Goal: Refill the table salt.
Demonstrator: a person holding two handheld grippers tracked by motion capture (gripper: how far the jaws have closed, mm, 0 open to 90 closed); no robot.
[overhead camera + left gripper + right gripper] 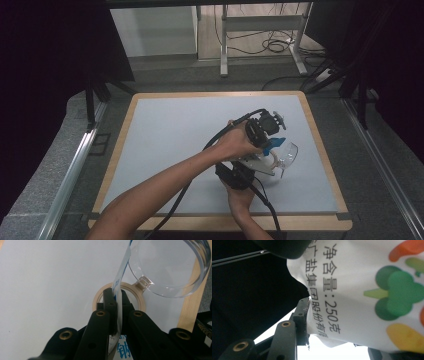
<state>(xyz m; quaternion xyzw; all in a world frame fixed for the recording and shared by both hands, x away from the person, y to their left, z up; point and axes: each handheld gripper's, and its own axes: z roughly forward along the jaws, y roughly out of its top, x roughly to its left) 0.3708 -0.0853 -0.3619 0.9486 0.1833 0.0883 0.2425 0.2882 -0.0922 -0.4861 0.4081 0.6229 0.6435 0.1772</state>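
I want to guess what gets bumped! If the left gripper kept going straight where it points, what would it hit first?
Probably the tape roll lying straight ahead of the left gripper, though depth is hard to judge.

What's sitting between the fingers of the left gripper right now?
In the left gripper view, the flat sealed edge of a white and blue bag is pinched between the left gripper fingers.

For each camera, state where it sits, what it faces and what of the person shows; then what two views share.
High view: above the person's side, facing down on the table; both forearms show.
Left gripper view: on the left gripper, along shut jaws to the edge of the printed bag and clear cup.
Right gripper view: against the bag; one jaw shows.
Shared: the bag.
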